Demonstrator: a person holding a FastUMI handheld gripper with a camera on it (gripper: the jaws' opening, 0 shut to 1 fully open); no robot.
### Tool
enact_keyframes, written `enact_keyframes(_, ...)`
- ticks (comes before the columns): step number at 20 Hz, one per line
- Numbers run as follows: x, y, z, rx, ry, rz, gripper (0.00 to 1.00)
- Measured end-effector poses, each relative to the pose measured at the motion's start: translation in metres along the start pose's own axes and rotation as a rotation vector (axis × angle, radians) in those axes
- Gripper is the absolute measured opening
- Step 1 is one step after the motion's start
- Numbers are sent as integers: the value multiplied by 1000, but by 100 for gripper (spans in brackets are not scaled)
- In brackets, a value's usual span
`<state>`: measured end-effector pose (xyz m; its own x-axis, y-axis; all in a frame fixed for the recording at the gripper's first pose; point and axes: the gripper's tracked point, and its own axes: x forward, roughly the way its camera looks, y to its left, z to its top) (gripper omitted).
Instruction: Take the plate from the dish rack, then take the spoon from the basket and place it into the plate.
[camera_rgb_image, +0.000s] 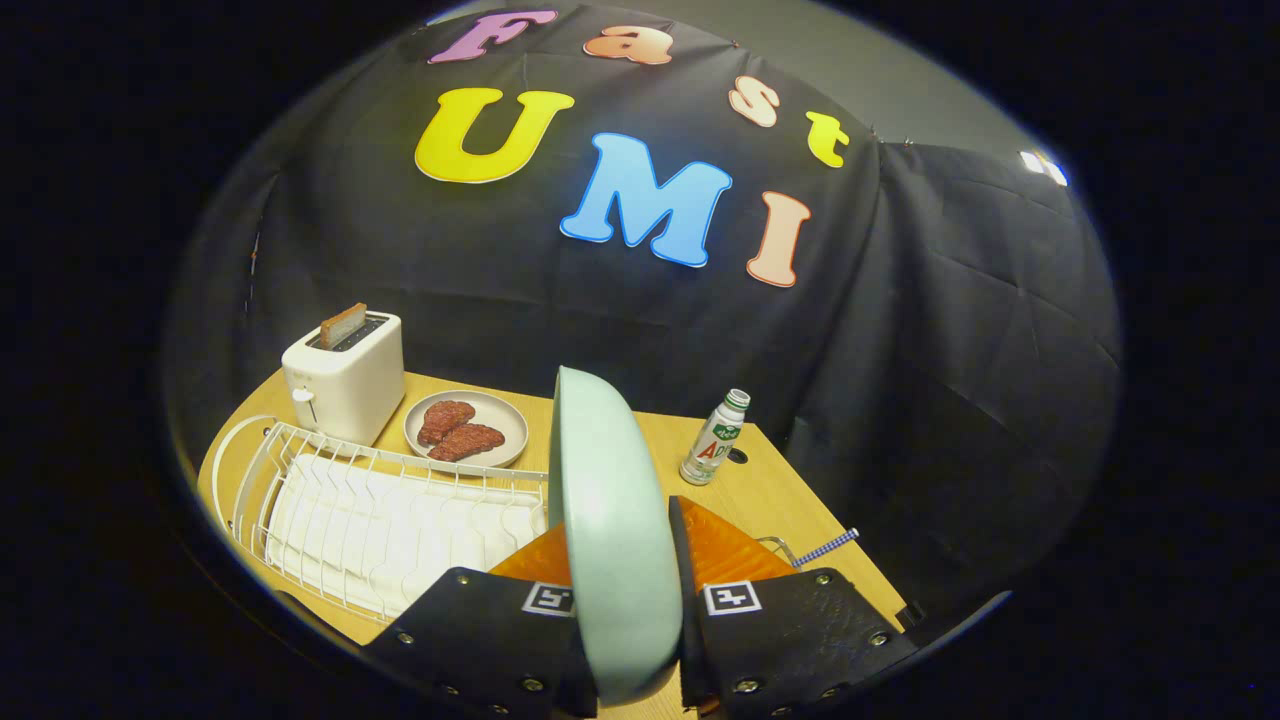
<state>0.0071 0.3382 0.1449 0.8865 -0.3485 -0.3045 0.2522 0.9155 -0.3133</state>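
Note:
A pale mint-green plate (608, 520) stands on edge between my fingers, clamped from both sides, so my gripper (622, 560) is shut on it. It is lifted above the table, just right of the white wire dish rack (370, 510), whose slots hold nothing. A blue-and-white checked spoon handle (828, 546) sticks out of a wire basket rim (775, 545) just beyond my right finger; the rest of the spoon is hidden behind that finger.
A white toaster (345, 380) with a slice of toast stands behind the rack. Beside it a grey plate (466, 428) carries two pieces of meat. A small bottle (714, 440) stands to the right on the wooden table (770, 490), near its edge.

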Motion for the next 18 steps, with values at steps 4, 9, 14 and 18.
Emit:
enact_keyframes(4, -34, -16, -36, 16, 30, 5, 30)
enact_keyframes(9, -63, -25, -92, 36, 109, 37, 30)
enact_keyframes(14, -71, -17, -138, 131, 191, 104, 30)
enact_keyframes(18, -70, -11, -170, 171, 251, 143, 30)
